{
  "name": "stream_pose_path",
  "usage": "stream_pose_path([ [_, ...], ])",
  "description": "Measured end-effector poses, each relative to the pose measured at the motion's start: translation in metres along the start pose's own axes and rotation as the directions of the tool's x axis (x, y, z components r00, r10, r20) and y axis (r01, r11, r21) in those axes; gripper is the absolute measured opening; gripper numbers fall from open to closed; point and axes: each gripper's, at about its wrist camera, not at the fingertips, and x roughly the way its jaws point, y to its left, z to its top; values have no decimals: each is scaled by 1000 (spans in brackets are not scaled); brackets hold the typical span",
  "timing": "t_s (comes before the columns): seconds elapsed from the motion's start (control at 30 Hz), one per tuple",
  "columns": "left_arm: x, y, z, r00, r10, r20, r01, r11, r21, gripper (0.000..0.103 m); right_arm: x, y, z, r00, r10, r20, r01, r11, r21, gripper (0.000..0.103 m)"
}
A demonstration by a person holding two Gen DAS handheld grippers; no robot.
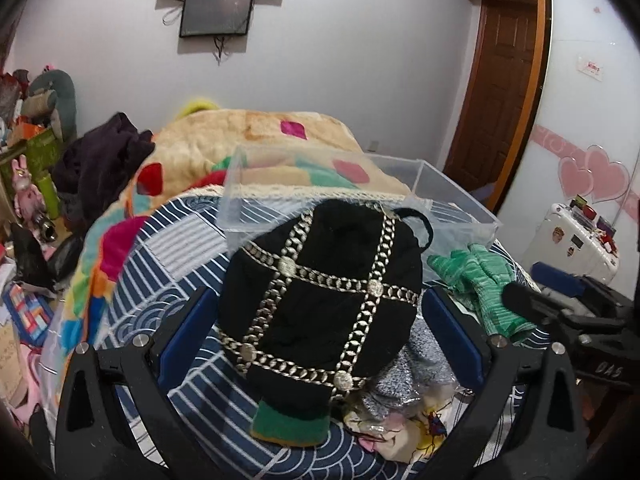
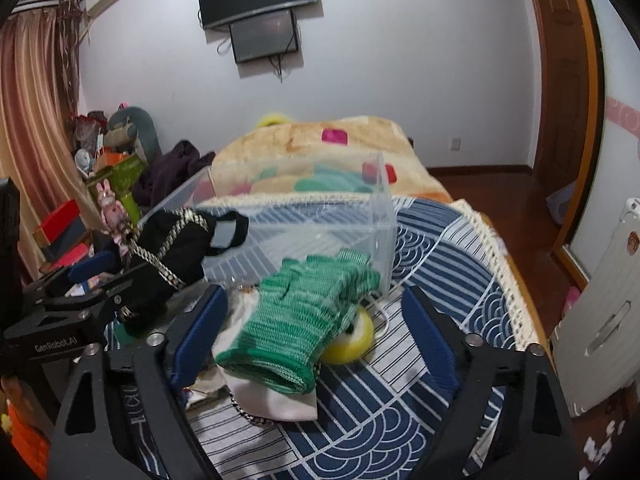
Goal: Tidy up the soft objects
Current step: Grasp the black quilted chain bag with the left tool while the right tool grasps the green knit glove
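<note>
A black knit hat (image 1: 320,292) with gold chain bands and a green cuff lies between the wide-open fingers of my left gripper (image 1: 320,312); I cannot tell if they touch it. It also shows in the right wrist view (image 2: 168,256), beside the left gripper (image 2: 80,300). Green knit gloves (image 2: 304,320) lie between the open fingers of my right gripper (image 2: 316,332), over a white cloth (image 2: 272,396) and a yellow ball (image 2: 356,340). They also show in the left wrist view (image 1: 480,280). A clear plastic box (image 1: 360,196) sits beyond on the bed.
A grey knit item (image 1: 404,376) and small cloth bits lie by the hat. The bed has a blue patterned cover (image 2: 420,392) and a beige blanket (image 1: 248,140) with dark clothes (image 1: 100,160). Clutter stands on the left, a white suitcase (image 1: 576,240) and door on the right.
</note>
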Motion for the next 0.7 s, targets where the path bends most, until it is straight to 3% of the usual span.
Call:
stream_pose_path([
  [0.23,12,-1,-6,1000,5,-20,-5,1000,-16,99,19,3,-8,998,24,-67,-24,1000,-13,54],
  [0.4,12,0,-8,999,-20,-26,19,1000,-22,73,20,4,-8,997,21,-69,-23,999,-30,34],
  [0.53,10,-3,-9,999,-30,-30,29,1000,-8,42,21,4,-7,997,23,-68,-25,999,-29,18],
  [0.57,9,-4,-9,999,-31,-26,31,999,-9,38,21,3,-7,997,24,-67,-26,999,-26,12],
  [0.7,-3,-1,-7,999,-33,-1,33,999,-18,33,16,1,-5,998,35,-47,-36,999,-16,10],
])
